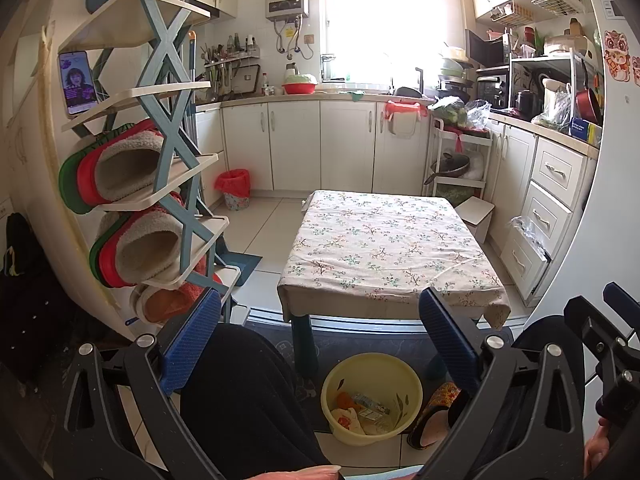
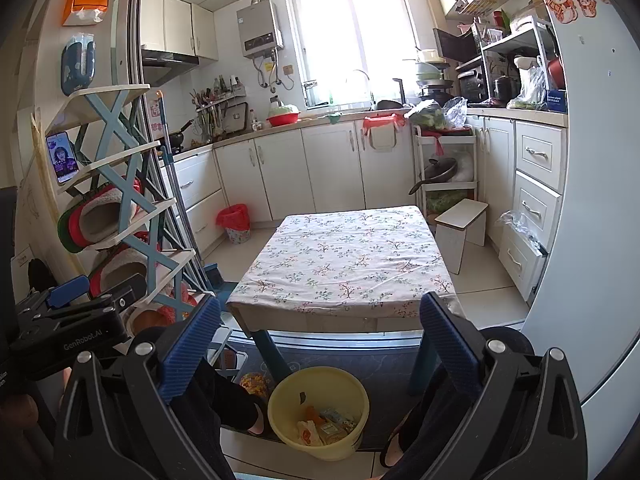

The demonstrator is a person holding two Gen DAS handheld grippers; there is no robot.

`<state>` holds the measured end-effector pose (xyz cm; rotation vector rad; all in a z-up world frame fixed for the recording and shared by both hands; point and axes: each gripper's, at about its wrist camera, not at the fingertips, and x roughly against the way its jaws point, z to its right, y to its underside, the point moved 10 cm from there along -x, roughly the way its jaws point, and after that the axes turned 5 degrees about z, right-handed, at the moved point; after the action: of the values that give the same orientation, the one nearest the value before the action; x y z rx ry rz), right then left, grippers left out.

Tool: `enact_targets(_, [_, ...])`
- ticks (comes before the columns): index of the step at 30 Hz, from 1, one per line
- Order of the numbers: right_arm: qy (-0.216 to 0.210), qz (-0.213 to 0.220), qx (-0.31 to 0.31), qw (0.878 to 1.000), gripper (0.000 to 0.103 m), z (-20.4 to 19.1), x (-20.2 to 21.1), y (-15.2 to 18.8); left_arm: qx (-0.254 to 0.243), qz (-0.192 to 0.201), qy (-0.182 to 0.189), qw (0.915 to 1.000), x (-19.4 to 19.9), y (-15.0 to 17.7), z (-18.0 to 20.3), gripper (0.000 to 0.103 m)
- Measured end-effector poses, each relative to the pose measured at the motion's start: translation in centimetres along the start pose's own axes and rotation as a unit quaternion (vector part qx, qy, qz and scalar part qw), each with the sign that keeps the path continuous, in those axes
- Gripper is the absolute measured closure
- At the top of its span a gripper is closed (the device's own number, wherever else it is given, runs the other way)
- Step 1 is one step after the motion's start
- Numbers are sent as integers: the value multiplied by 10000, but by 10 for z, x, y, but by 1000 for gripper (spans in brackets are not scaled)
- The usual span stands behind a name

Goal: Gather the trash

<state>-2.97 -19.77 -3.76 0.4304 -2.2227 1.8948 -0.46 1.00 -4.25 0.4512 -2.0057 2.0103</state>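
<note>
Both the left gripper (image 1: 320,336) and the right gripper (image 2: 320,340) have their jaws apart and hold nothing. The trash (image 2: 324,426) lies in the yellow bucket (image 2: 280,404) on the floor between the person's feet, and the cloth-covered bench (image 2: 340,256) beyond looks bare. Collection seems done or nearly so.

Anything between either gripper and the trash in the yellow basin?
Nothing visible. The yellow basin sits open-topped on the floor between the person's feet, trash exposed inside. Left gripper and right gripper are both open, empty, above it.
</note>
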Motion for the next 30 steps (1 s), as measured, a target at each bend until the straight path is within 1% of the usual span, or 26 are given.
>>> enact_targets(30, [-31,-57,-11,10000,7,-8,-4,7,-5,-21,-6,10000,0,1,1,8])
